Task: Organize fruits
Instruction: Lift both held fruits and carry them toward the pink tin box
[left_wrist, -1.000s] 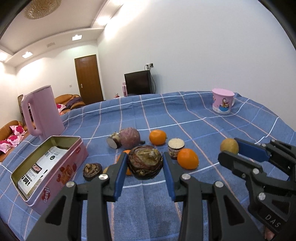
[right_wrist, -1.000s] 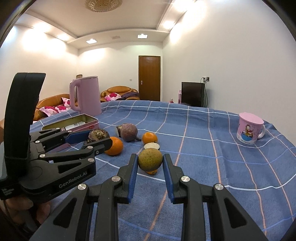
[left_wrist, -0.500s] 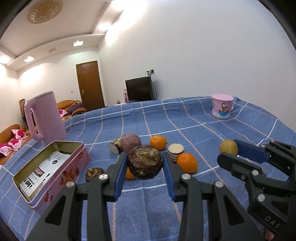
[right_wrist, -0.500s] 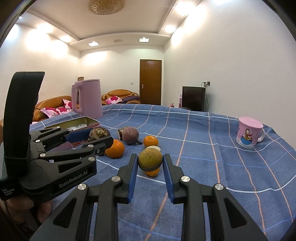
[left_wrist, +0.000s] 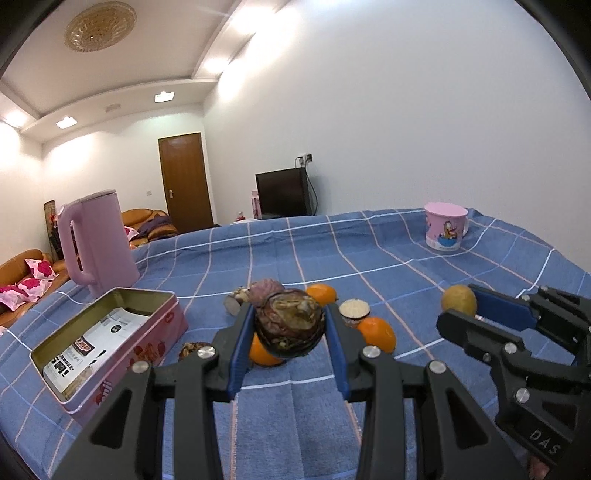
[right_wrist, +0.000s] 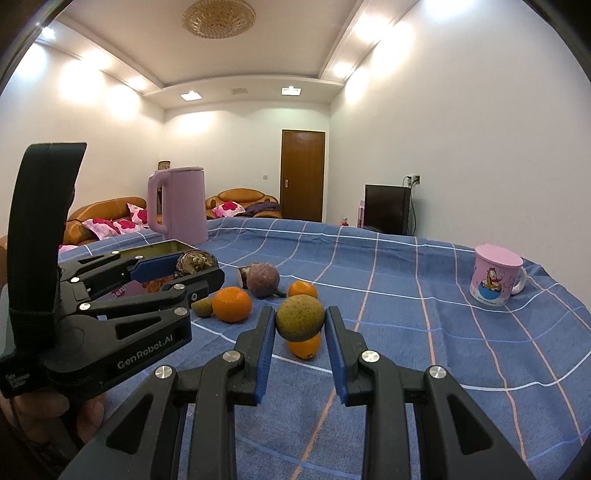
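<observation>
My left gripper (left_wrist: 289, 328) is shut on a dark brown wrinkled fruit (left_wrist: 290, 326) and holds it above the blue cloth. My right gripper (right_wrist: 300, 325) is shut on a yellow-green round fruit (right_wrist: 300, 322), also lifted; it shows in the left wrist view (left_wrist: 458, 301) too. On the cloth lie oranges (left_wrist: 376, 334) (left_wrist: 321, 293) (right_wrist: 232, 304), a purple fruit (right_wrist: 262, 280), a halved fruit (left_wrist: 354, 312) and a small dark fruit (left_wrist: 192, 349). An open pink tin (left_wrist: 110, 343) sits at the left.
A pink kettle (left_wrist: 96, 240) stands behind the tin. A pink lidded mug (left_wrist: 445, 230) stands at the far right of the blue checked tablecloth (left_wrist: 369, 251). Sofas, a door and a TV lie beyond the table.
Both grippers have risen with their fruits still held, so the table sits lower in both views. The fruits on the cloth have not moved.
</observation>
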